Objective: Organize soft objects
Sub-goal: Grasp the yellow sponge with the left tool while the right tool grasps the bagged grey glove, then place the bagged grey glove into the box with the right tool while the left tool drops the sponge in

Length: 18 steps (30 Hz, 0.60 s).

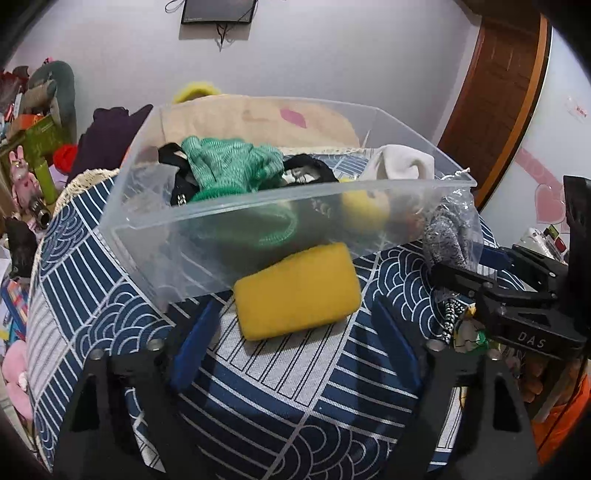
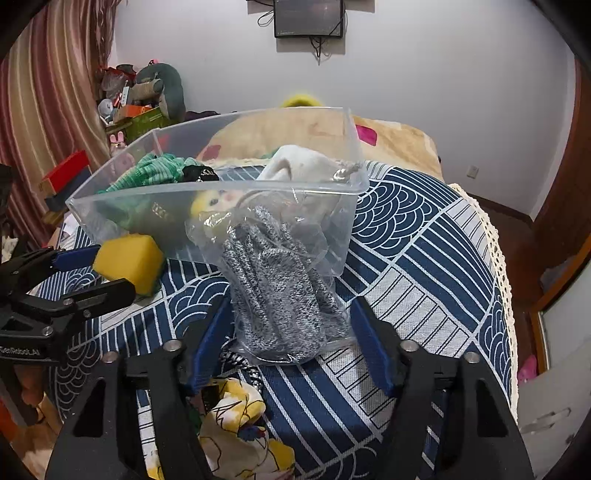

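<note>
A clear plastic bin [image 1: 229, 225] sits on a round table covered by a navy cloth [image 1: 295, 398] with white wave and stripe patterns. In the left wrist view the bin fills the centre of the frame. Inside it are a green knit item [image 1: 229, 166], black fabric [image 1: 310, 168], a white sock [image 1: 402, 162] at the right end, and a yellow plush toy [image 1: 364, 210] seen through the wall.

A yellow sponge [image 1: 297, 293] lies on the cloth, touching the bin's near wall, just below centre. The left gripper [image 1: 295, 332] points at it with its blue pads [image 1: 194, 350] spread wide, one on each side of the sponge and not touching it.

In the right wrist view, a grey speckled knit item in a clear bag [image 2: 277, 291] leans against the bin's near corner at centre frame. The right gripper [image 2: 288, 343] has its blue pads spread on either side of the bag's lower end; whether they touch it cannot be told. A yellow and white patterned cloth [image 2: 236, 424] and a black and white cord [image 2: 240, 362] lie at lower centre, by the right gripper's left pad.

Writing: "DAS" on the right gripper's black body, at the right edge of the left view; "GenRobot.AI", partly cut off, on the left gripper's body at the left edge of the right view.

A dark screen [image 2: 308, 18] hangs on the wall at top centre.
</note>
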Tool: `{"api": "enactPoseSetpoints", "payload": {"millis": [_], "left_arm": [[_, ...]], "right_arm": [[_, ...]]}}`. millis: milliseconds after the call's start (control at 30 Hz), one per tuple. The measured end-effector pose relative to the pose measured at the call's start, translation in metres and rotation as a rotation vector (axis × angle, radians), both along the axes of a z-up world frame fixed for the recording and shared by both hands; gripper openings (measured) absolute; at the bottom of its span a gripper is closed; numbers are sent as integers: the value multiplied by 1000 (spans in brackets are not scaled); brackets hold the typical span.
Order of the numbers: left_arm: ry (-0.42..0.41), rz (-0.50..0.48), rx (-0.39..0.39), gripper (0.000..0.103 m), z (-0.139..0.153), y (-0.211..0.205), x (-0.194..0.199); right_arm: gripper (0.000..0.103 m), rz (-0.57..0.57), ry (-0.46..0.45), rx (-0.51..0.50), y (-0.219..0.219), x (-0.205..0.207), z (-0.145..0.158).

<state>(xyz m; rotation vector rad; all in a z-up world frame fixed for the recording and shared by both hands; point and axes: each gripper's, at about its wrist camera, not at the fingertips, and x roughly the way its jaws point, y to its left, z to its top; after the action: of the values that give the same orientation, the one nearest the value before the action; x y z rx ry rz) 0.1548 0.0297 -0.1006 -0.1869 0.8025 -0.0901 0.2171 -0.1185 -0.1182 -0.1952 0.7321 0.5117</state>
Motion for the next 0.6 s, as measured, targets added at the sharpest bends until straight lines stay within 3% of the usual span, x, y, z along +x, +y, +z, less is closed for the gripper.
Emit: {"api": "enactPoseSetpoints", "payload": {"millis": [67,233,600], "left_arm": [[9,-13,-5,64,-3,0,1],[-11,-23,17,60,-4,-3,-8],[-105,-45,47,60,22,-11,-49]], "right_arm": [[49,-2,-7,6,-2,-3,1],[32,-2,-22,16,-9,-8,2],[29,4,-89,56,-19,-22,23]]}}
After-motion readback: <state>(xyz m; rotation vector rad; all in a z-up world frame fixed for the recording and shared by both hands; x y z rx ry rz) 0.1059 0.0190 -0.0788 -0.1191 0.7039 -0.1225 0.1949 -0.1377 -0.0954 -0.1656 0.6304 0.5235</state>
